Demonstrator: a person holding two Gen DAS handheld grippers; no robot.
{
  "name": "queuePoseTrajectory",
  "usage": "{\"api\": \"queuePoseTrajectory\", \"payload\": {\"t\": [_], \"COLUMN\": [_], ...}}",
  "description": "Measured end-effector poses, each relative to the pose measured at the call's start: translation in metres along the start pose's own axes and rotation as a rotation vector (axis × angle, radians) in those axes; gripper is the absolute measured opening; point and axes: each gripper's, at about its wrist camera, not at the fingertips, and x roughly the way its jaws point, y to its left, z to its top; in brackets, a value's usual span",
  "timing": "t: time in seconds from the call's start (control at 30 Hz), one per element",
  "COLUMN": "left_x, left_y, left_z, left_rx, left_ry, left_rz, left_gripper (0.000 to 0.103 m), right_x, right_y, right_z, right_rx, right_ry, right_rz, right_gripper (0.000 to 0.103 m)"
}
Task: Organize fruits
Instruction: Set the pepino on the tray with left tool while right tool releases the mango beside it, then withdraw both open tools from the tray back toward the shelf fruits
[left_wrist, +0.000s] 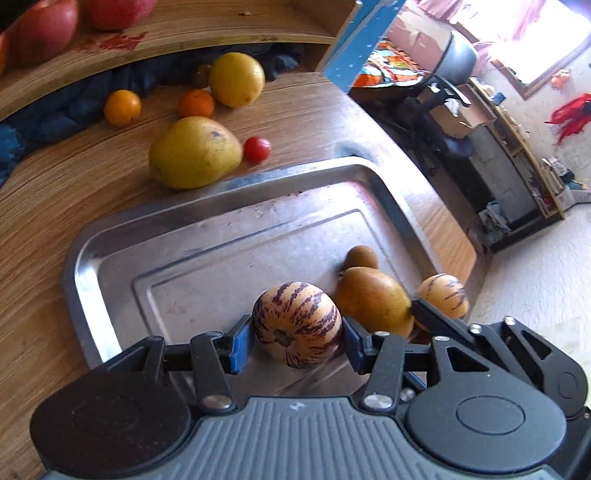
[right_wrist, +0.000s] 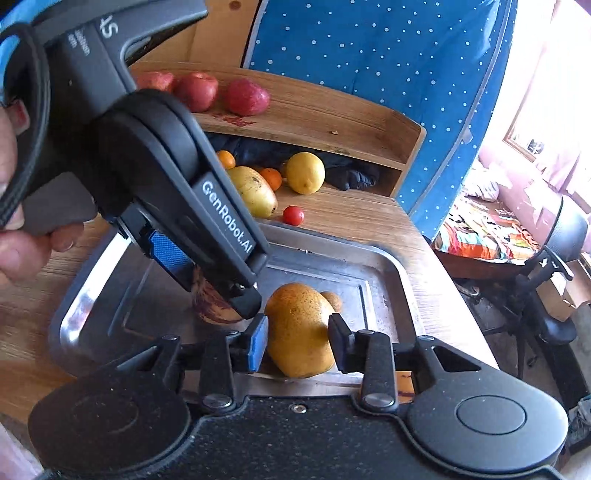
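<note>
A: Status on both grippers?

B: Left gripper (left_wrist: 297, 338) is clamped on the striped melon (left_wrist: 296, 325), blue pads touching both flanks. The fruit sits low over the near part of the steel tray (left_wrist: 96, 254); can't tell if it's resting on the floor or just off it. Right gripper (right_wrist: 297, 341) straddles the brown-yellow pear (right_wrist: 299, 328) at the tray's near right. Its pads look at or just off the skin, so I can't tell if it's actually gripping.

A: What's left outside?

B: On the wooden table (left_wrist: 48, 206) beyond the far rim: big yellow mango (left_wrist: 194, 151), cherry tomato (left_wrist: 256, 148), two oranges, a lemon (left_wrist: 236, 78). Red apples are up on the shelf.

A: Advice for this step?

B: My read: it's a placement. The grippers are nearly touching, so work one at a time. Set the melon flat on the tray floor just beside the pear, open slowly and back out straight, since it's round and may roll. Keep the right one from nudging the small brown fruit (left_wrist: 361, 256) behind the pear.
</note>
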Motion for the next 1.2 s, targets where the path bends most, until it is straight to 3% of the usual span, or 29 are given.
{"api": "queuePoseTrajectory", "payload": {"t": [0.13,0.33,0.5,0.63,0.77,0.9,1.2], "left_x": [0.001,-0.01,-0.026,-0.039,-0.051,-0.061,-0.076], "left_y": [0.007,0.008,0.007,0.008,0.011,0.013,0.019], "left_z": [-0.006,-0.019,-0.032,-0.045,-0.059,-0.075,-0.114], "left_rx": [-0.05,-0.102,-0.136,-0.158,-0.178,-0.21,-0.319], "left_ry": [-0.002,-0.042,-0.085,-0.098,-0.099,-0.098,-0.067], "left_rz": [0.03,0.065,0.11,0.169,0.222,0.273,0.387], "left_gripper": [0.056,0.06,0.073,0.087,0.097,0.101,0.102], "right_x": [-0.001,-0.005,-0.012,-0.022,-0.031,-0.039,-0.052], "right_y": [-0.004,-0.011,-0.016,-0.02,-0.022,-0.024,-0.023], "right_z": [-0.004,-0.005,-0.006,-0.009,-0.015,-0.021,-0.029], "right_rx": [0.012,0.037,0.055,0.066,0.061,0.049,0.033], "right_ry": [0.017,0.018,0.002,-0.005,0.005,0.016,-0.016], "right_rz": [0.027,0.083,0.142,0.198,0.244,0.293,0.364], "right_gripper": [0.042,0.064,0.08,0.098,0.102,0.102,0.102]}}
